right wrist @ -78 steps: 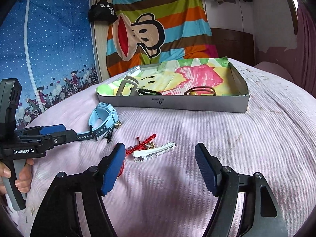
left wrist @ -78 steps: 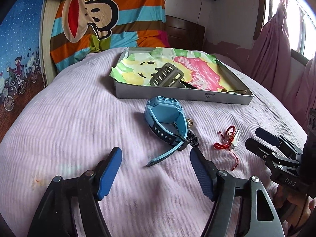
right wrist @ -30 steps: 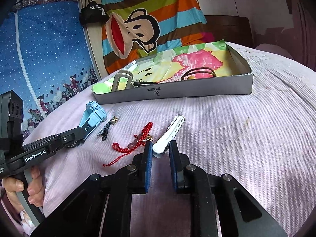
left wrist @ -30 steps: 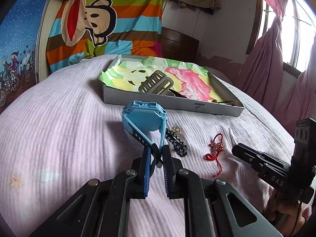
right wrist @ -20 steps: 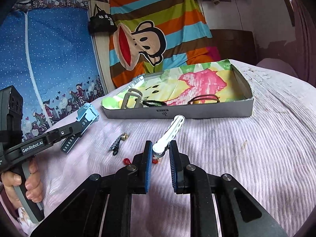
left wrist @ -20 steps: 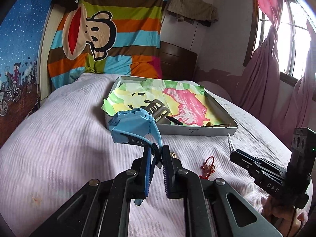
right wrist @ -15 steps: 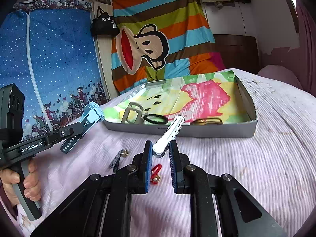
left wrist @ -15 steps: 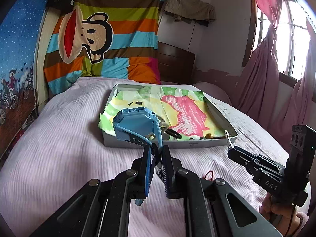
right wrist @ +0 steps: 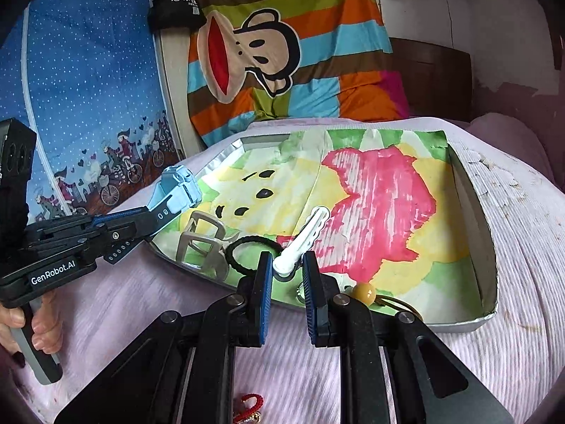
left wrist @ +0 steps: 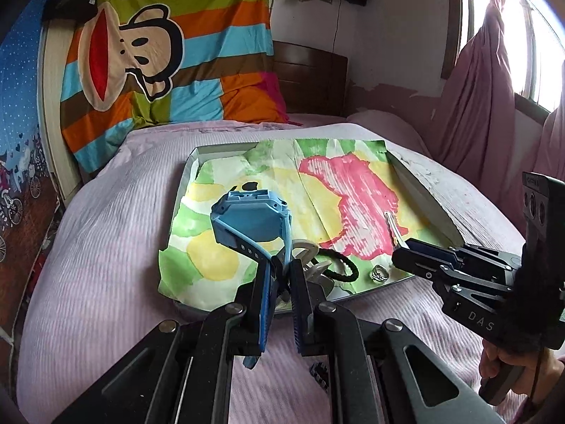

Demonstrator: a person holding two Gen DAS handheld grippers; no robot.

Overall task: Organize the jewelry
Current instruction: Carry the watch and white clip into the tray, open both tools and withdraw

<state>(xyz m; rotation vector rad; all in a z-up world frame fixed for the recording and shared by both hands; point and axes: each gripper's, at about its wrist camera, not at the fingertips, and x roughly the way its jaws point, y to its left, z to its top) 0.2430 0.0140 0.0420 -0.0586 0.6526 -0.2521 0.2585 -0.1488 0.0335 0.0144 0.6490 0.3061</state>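
left gripper [left wrist: 280, 275]: jaws together on the strap of the blue watch [left wrist: 252, 221]; watch held in the air over the near-left corner of the tray [left wrist: 183, 190].
right gripper [right wrist: 286, 270]: jaws together on one end of the white clip [right wrist: 303, 238]; clip sticks out over the tray's near edge, clear of the lining paper.
bed [left wrist: 99, 247]: carries the tray; a red cord [right wrist: 250, 401] and a small dark piece [left wrist: 319, 378] lie on the bed short of the tray's near edge.
risk, watch: held by the strap alone, so the heavy case may swing or slip out; released this close to the near-left corner, it could tip over the low wall or land on the buckle [right wrist: 203, 243].
risk, clip: thin, smooth and pinched at one end; it may pivot in the pads and fall short of the tray's near edge.
risk, crowding: hair tie [right wrist: 252, 251], ring [left wrist: 379, 275] and bead [right wrist: 365, 293] sit bunched along the near edge, so a drop there could knock or cover them.
risk, grippers: both work the same near edge, near each other; they could bump.
count, held: one watch, one clip.
count, in tray: one buckle, one hair tie, one ring, one bead on a loop.
count, on bed: one red cord, one dark piece; others may be hidden.
count, grippers: two.
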